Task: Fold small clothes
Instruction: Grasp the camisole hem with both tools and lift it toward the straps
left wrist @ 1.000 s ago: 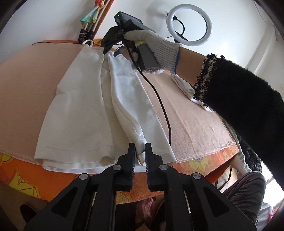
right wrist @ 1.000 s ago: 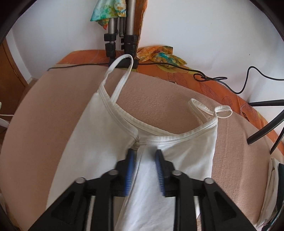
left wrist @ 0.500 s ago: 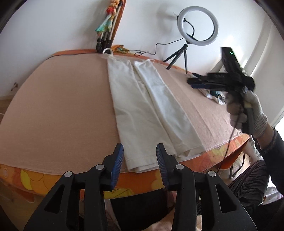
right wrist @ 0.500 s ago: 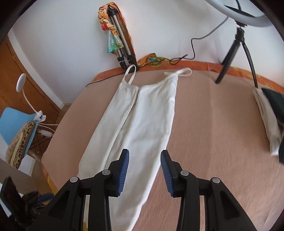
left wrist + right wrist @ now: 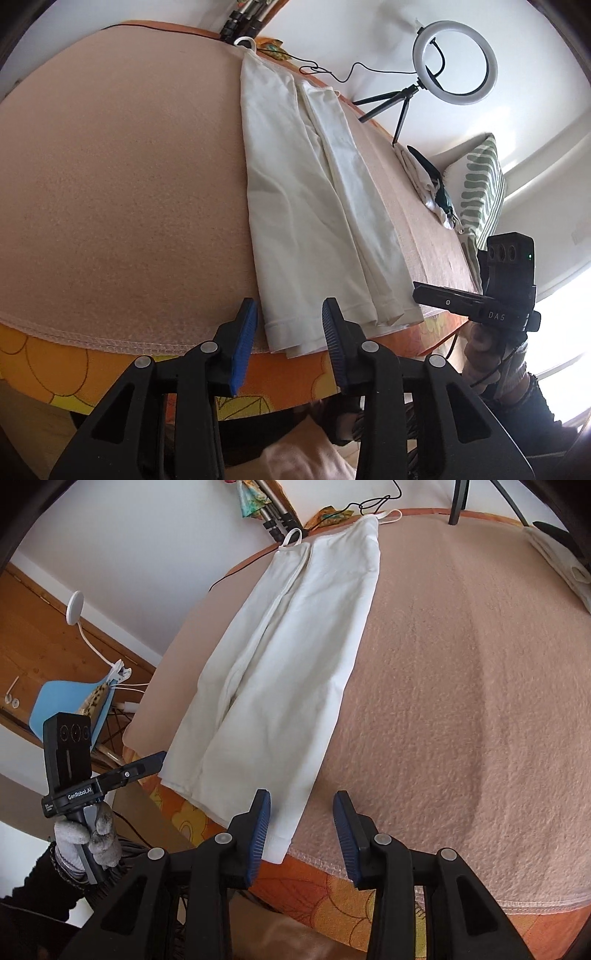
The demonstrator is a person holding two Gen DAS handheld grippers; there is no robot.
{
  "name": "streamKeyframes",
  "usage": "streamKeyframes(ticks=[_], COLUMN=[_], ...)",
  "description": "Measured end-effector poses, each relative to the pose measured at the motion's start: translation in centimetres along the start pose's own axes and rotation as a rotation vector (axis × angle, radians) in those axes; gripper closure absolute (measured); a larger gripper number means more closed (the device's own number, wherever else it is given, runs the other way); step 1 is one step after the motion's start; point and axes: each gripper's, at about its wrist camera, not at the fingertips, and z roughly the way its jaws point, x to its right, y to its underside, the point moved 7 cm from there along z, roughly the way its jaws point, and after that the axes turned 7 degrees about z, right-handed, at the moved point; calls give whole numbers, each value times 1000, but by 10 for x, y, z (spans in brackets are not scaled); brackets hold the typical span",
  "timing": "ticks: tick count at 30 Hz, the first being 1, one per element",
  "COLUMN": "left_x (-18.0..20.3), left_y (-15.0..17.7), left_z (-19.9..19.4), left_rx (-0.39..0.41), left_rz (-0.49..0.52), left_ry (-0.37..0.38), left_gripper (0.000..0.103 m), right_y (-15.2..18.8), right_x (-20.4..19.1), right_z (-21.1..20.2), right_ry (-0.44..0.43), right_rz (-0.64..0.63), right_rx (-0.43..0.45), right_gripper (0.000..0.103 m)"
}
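You let go of the white top (image 5: 314,206), so both claws, left (image 5: 289,325) and right (image 5: 301,819), are apart for the next fold.

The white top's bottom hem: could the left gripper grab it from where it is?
Probably yes. The left gripper is open, the white top's hem lies between its fingers, nothing blocking.

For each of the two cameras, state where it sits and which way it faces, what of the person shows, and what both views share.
Left wrist: sits on the left gripper, facing along the white top from its hem; the right hand shows.
Right wrist: sits on the right gripper, facing the same hem from its other corner; the gloved left hand shows.
Shared: the white top, the peach blanket, both grippers open.
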Motion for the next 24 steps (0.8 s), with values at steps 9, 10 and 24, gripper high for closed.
streamKeyframes(ticks=[9, 10, 24], left_x=[6, 3, -13], left_y=[-2, -1, 5], left_z=[-11, -11, -2], left_rx=[54, 51, -9], left_rz=[74, 70, -23], left_ry=[-27, -28, 46], left_gripper=[101, 101, 90], right_y=[9, 10, 15], right_x=[-10, -10, -3], right_z=[8, 5, 5], right_ry=[-43, -51, -178], right_rz=[-29, -30, 25], right_rx=[-12, -9, -27], right_gripper=[102, 102, 79])
